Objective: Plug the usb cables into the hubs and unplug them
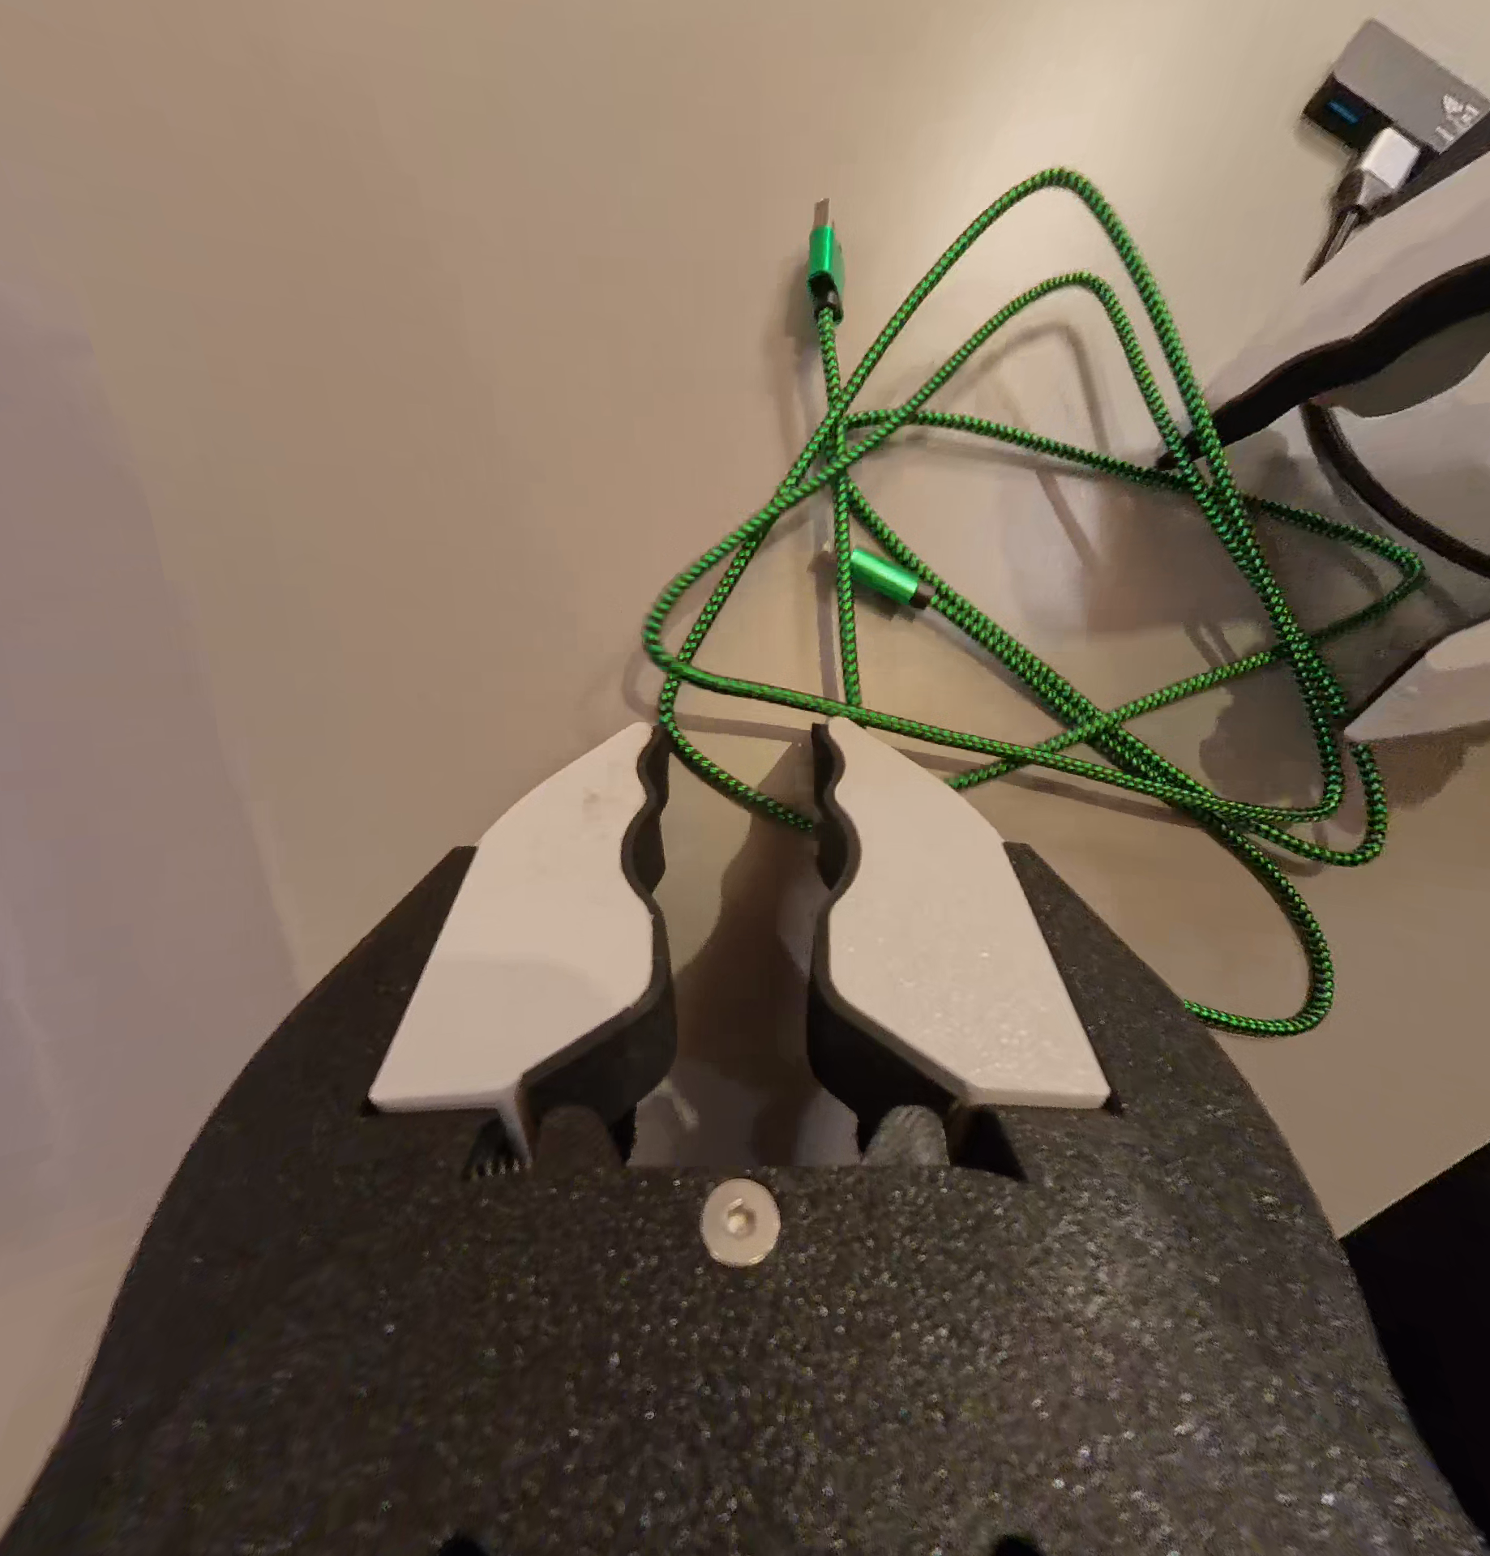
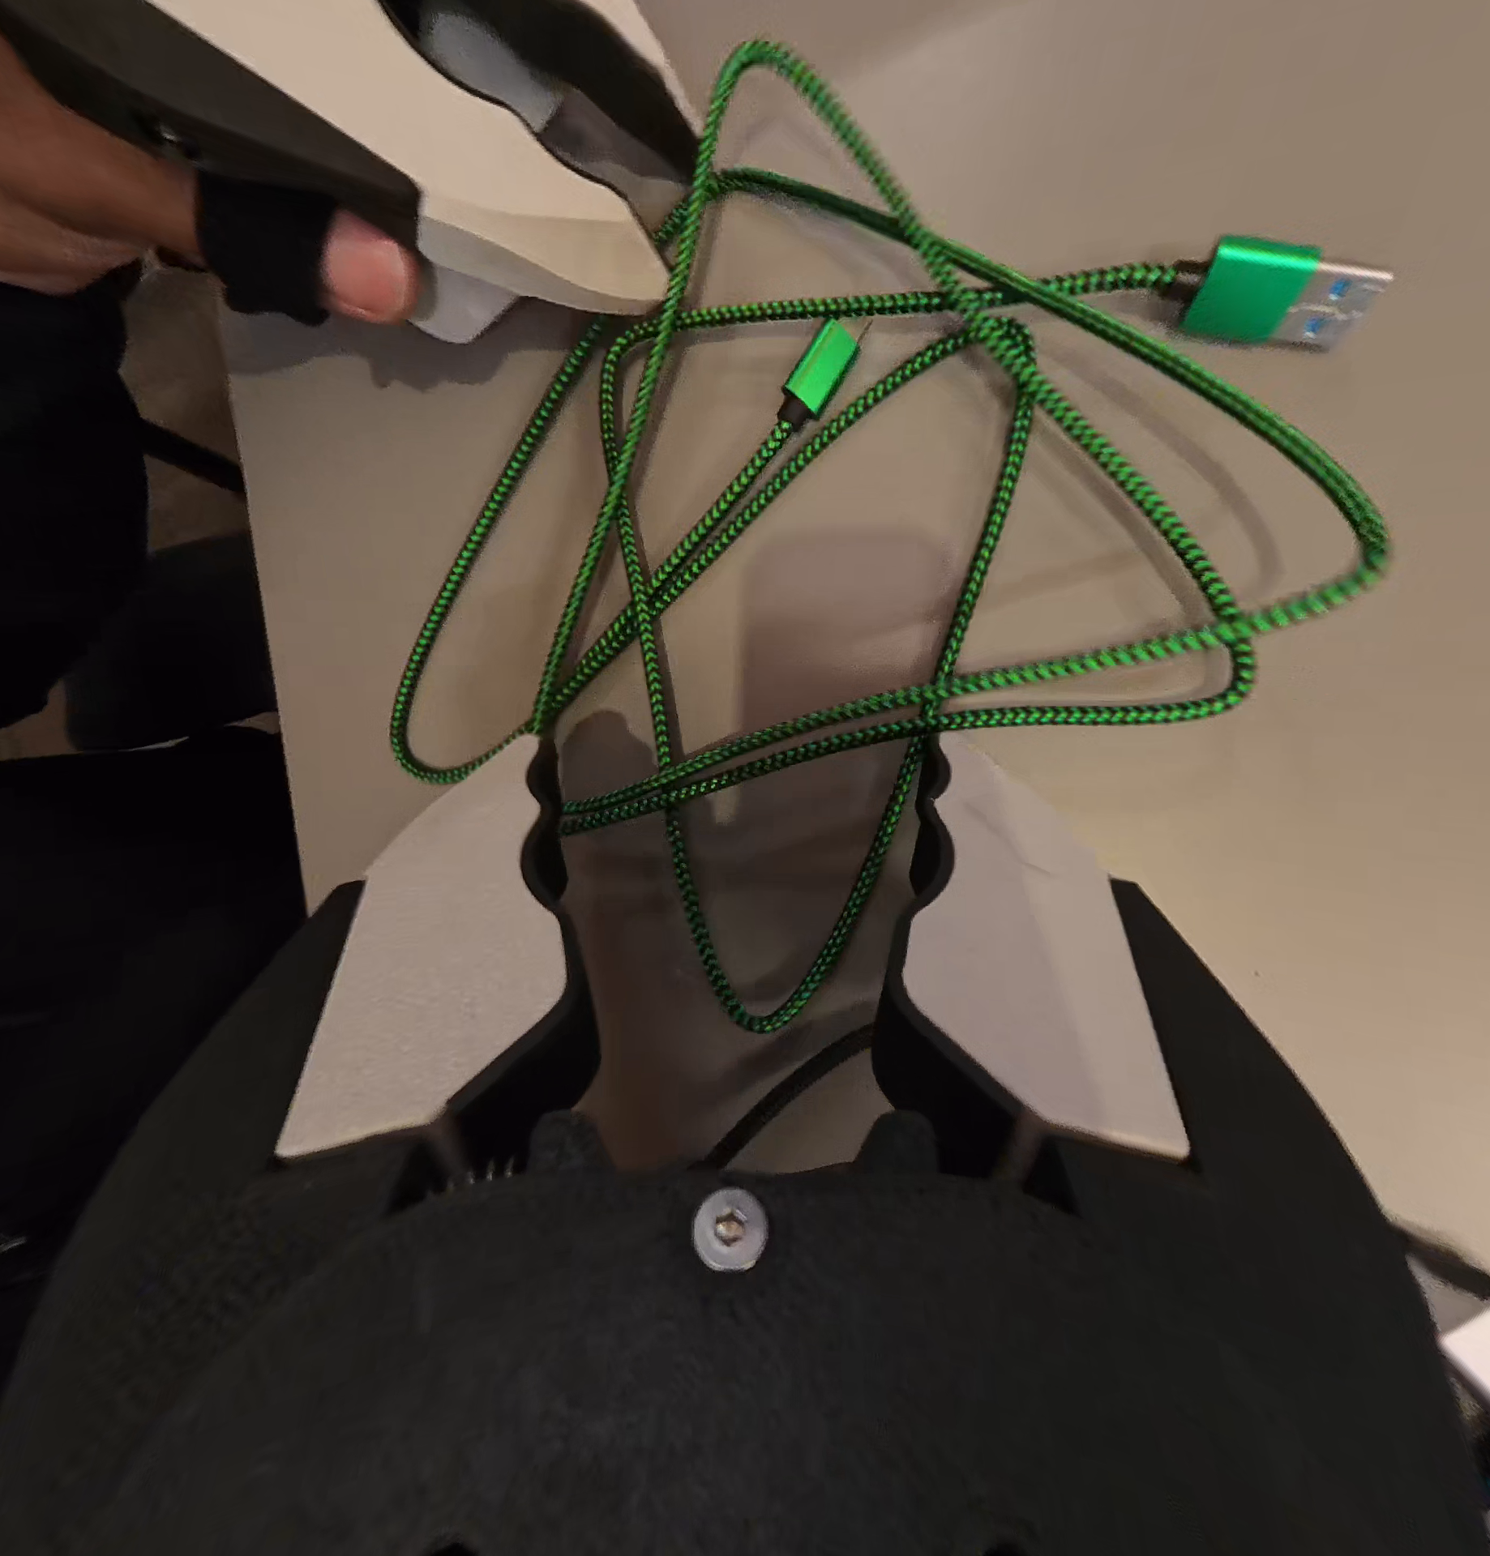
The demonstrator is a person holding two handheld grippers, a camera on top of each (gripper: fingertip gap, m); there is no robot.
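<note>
A green braided usb cable (image 1: 1062,699) lies tangled on the beige table (image 1: 388,421). Its wide green plug (image 1: 826,253) points away at the far end, and its small green plug (image 1: 885,577) lies in the middle of the loops. My left gripper (image 1: 737,741) is open and empty, over the near edge of the tangle. A grey hub (image 1: 1390,84) at top right has a silver plug (image 1: 1386,160) in it. In the right wrist view, my right gripper (image 2: 737,758) is wide open and empty above the cable (image 2: 640,505), with the wide plug (image 2: 1251,299) at far right and the small plug (image 2: 822,362) ahead.
The right gripper's body (image 1: 1399,354) fills the right side of the left wrist view. The left gripper (image 2: 514,210), held by a hand (image 2: 135,210) in a black fingerless glove, shows at top left of the right wrist view. The table's edge (image 2: 261,589) runs down the left. There is about 12 cm between the tips of the two grippers. Measured from the fingertips, the grey hub (image 1: 1390,84) is 15 cm or so from the right gripper and 30 cm from the left.
</note>
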